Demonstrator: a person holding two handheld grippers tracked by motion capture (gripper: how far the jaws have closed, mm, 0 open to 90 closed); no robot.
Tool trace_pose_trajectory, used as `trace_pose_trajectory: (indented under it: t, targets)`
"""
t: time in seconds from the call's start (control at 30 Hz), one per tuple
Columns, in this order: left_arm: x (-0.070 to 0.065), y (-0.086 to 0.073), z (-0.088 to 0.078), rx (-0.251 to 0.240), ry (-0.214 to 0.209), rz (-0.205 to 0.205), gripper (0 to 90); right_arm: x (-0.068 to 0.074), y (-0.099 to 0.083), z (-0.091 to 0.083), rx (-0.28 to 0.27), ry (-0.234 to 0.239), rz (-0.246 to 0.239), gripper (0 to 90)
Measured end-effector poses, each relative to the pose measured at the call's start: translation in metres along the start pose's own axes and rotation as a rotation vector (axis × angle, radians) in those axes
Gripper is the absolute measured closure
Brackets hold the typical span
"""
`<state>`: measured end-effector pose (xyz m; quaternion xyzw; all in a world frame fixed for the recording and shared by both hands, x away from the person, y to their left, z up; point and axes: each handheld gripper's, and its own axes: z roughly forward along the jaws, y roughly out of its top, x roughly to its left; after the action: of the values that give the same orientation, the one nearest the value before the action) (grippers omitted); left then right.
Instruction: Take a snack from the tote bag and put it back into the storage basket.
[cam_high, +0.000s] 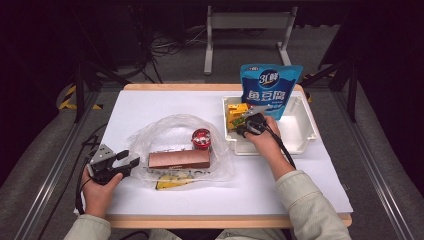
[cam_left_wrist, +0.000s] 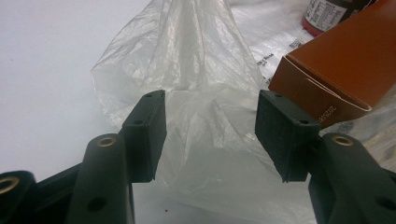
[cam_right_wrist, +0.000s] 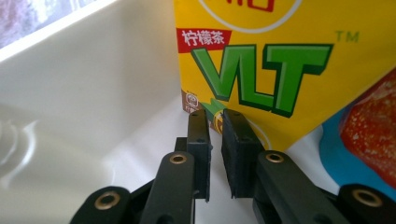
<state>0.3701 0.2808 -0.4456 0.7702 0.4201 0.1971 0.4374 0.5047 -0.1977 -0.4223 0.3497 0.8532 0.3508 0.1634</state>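
Yellow lemon-tea carton (cam_right_wrist: 280, 60) stands in white bin (cam_high: 302, 131), blue pouch (cam_high: 270, 92) beside it.
Right gripper (cam_right_wrist: 215, 122) nearly closed, empty, before carton. Left gripper (cam_left_wrist: 210, 135) open, 2 jaws astride clear plastic bag (cam_left_wrist: 196, 70).

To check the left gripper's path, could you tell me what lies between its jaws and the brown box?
Only crumpled clear plastic bag lies between the left gripper and the brown box, as the left gripper view shows.

Pretty dim room: white tabletop (cam_high: 150, 105) with a wood edge, grey floor (cam_high: 45, 145), cables (cam_high: 165, 47) at 11 o'clock, white frame stand (cam_high: 247, 22) at 12.
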Motion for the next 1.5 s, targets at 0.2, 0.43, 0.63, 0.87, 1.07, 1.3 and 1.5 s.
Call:
trace_pose_trajectory:
  t: [0.2,0.43,0.63,0.87,1.07,1.3,1.5]
  targets:
    - [0.001,0.0,0.0,-0.001,0.0,0.003,44.0,-0.003,0.003,0.004,-0.001,-0.012,0.004,82.5]
    - [0.002,0.0,-0.001,-0.001,-0.001,0.002,44.0,-0.007,0.006,0.006,0.007,-0.029,0.012,83.1]
    - [0.001,0.0,-0.001,-0.002,-0.001,0.002,44.0,-0.008,0.008,0.008,0.009,-0.033,0.012,83.2]
    - [0.002,0.0,-0.001,-0.006,-0.002,-0.001,44.1,-0.005,0.008,0.007,0.008,-0.028,0.017,78.6]
    - [0.001,0.001,0.001,-0.009,0.001,-0.002,44.0,0.001,0.015,-0.009,-0.029,-0.013,-0.007,75.0]
    - [0.003,0.002,-0.003,-0.033,0.03,-0.015,44.1,0.012,0.027,-0.03,-0.092,0.004,-0.022,64.9]
    - [0.002,0.002,-0.004,-0.033,0.035,-0.01,44.1,0.024,0.038,-0.044,-0.148,0.028,-0.039,56.2]
